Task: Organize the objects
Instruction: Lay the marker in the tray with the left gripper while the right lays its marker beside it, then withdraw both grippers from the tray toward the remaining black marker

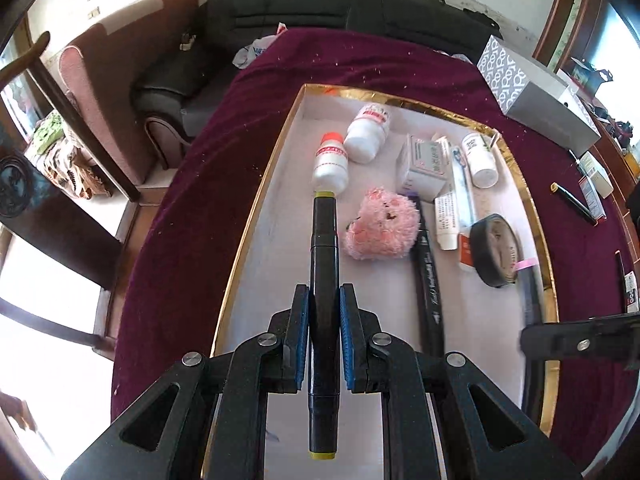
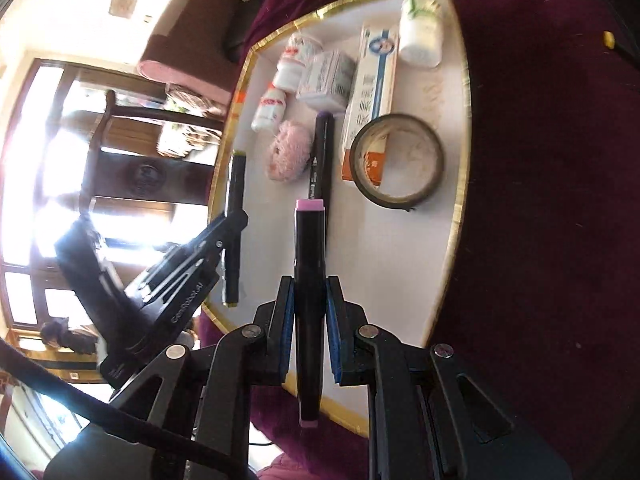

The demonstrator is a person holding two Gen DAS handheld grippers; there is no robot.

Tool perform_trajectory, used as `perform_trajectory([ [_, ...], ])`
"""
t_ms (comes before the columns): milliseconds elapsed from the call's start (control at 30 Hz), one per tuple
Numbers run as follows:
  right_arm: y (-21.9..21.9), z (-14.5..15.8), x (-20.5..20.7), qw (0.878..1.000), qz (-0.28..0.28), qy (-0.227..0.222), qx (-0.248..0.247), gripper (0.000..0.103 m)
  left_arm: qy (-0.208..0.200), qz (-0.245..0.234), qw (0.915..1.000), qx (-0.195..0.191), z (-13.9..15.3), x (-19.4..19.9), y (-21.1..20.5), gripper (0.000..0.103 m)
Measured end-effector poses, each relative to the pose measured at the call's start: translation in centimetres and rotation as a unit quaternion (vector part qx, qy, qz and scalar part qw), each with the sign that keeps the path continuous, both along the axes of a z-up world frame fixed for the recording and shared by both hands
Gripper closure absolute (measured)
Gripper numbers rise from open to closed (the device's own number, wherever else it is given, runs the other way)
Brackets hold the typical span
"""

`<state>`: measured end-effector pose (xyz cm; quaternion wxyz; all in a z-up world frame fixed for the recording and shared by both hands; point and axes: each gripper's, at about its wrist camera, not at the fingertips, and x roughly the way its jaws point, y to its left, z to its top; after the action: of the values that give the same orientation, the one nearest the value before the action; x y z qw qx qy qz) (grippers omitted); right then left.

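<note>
Each gripper carries a marker over the gold-rimmed tray [image 1: 256,216], which lies on a maroon cloth. The left gripper [image 1: 324,312] has its fingers clamped on the yellow-ended marker [image 1: 324,240], low centre of the left wrist view, the barrel pointing up the frame toward a red-capped bottle [image 1: 330,160]. The right gripper [image 2: 310,304] is clamped likewise on the pink-ended marker [image 2: 308,248], low centre of its own view — both pens are gripped partway along the barrel, with a length sticking out past the pads at each end.

These markers look light and rigid, with smooth glossy plastic barrels; I would judge them prone to swivel or slide between the pads if bumped, so a hold near the middle suits them. A third black marker [image 2: 320,152] already lies in the tray beside a soft pink plush ball [image 2: 290,152], and a tape roll [image 2: 398,160] sits right of it. Setting the new pens alongside calls for little force — only care that they do not roll.
</note>
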<state>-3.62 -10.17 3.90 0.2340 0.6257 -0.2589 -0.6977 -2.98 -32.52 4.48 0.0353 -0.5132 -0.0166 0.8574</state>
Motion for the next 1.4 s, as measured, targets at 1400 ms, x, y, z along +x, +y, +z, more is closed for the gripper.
perform_trajectory([
  [1400,5.2,2.5,1.1,0.991,-0.053,0.074,0.101,0.065,0.025,0.028,0.9968,0.071,6.5,3.5,3.6,0.060],
])
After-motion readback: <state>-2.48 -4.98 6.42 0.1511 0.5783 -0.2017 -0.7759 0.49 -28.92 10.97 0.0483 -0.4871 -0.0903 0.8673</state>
